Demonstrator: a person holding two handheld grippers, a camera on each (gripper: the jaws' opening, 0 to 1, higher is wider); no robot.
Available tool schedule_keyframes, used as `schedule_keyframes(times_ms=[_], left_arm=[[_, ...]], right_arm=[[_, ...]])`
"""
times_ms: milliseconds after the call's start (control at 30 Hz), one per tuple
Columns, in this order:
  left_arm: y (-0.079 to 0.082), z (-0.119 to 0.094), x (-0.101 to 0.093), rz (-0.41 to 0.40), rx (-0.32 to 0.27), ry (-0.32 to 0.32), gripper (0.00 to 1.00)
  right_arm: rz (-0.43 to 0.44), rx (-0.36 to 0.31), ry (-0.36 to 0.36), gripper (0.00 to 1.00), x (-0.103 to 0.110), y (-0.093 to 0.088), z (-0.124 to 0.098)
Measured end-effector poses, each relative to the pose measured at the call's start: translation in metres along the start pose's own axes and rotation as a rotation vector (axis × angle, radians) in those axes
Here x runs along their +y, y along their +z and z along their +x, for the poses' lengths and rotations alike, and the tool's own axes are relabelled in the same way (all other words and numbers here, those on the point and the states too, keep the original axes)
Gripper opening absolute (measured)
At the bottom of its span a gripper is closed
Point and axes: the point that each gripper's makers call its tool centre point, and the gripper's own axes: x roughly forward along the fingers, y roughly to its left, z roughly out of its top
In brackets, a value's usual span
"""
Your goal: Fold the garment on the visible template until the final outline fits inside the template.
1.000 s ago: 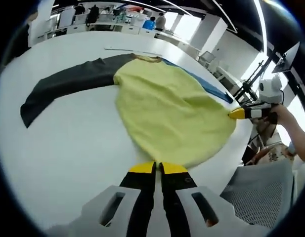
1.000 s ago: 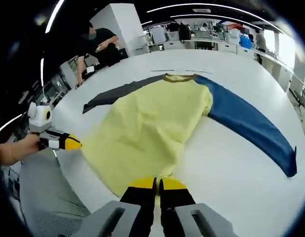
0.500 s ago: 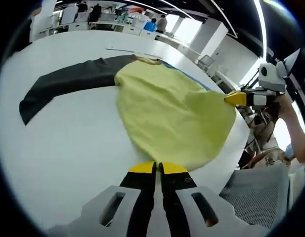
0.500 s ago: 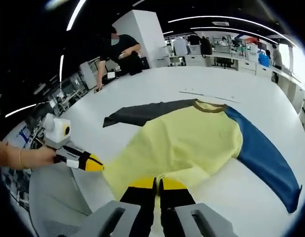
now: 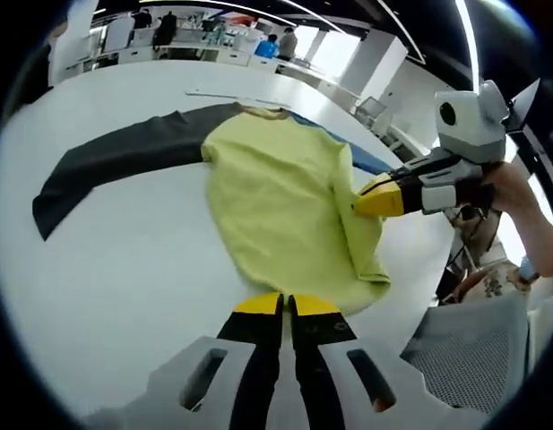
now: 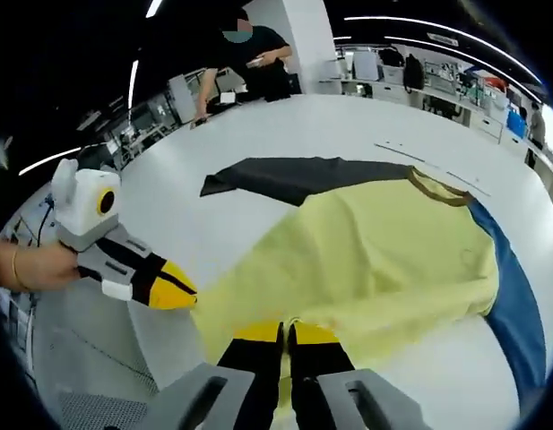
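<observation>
Both tongs (image 5: 286,305) (image 6: 286,332) clamp the yellow garment's (image 5: 276,202) hem.

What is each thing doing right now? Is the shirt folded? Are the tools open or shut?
Shirt: yellow body partly folded, one side edge lifted over the middle.
Dark sleeve: spread flat.
Blue sleeve: flat, partly under the fold.
Left tool: shut on the hem.
Right tool: shut on the shirt edge.

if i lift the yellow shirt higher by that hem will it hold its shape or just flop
Likely flop: the yellow shirt already bends over itself where the right gripper carries its edge. It seems light, since two pinched points move it. The dark sleeve would probably drag across the white table.
</observation>
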Motion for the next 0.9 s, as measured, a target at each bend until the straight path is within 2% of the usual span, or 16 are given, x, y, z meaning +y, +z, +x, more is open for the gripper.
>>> schedule_keyframes(times_ms=[133,467,600,633,667,733,800,867,900], left_arm=[[0.001,0.002,0.001,-0.012,-0.006,0.004,0.00],[0.002,0.006,-0.004,-0.023,-0.009,-0.010,0.00],[0.003,0.007,-0.004,-0.012,-0.010,-0.004,0.00],[0.003,0.007,-0.005,-0.004,-0.009,-0.007,0.00],[0.003,0.007,-0.006,0.000,-0.010,-0.006,0.00],[0.003,0.007,-0.006,0.017,-0.008,0.000,0.01],[0.004,0.006,-0.006,0.022,-0.010,0.002,0.05],[0.004,0.005,-0.007,0.041,-0.012,-0.002,0.12],[0.005,0.004,-0.009,0.052,-0.015,-0.007,0.15]], right_arm=[[0.075,0.027,0.004,0.00,-0.004,-0.004,0.013],[0.085,0.061,-0.005,0.00,-0.008,-0.013,0.037],[0.147,0.005,0.008,0.00,-0.008,-0.009,0.040],[0.119,0.001,0.027,0.00,-0.006,-0.009,0.038],[0.116,-0.008,0.028,0.03,-0.005,-0.009,0.036],[0.119,-0.051,0.046,0.16,-0.001,-0.003,0.028],[0.133,-0.081,0.049,0.33,0.001,0.001,0.017],[0.118,-0.090,0.054,0.40,0.002,0.001,0.008],[0.114,-0.091,0.055,0.39,0.002,0.001,0.003]])
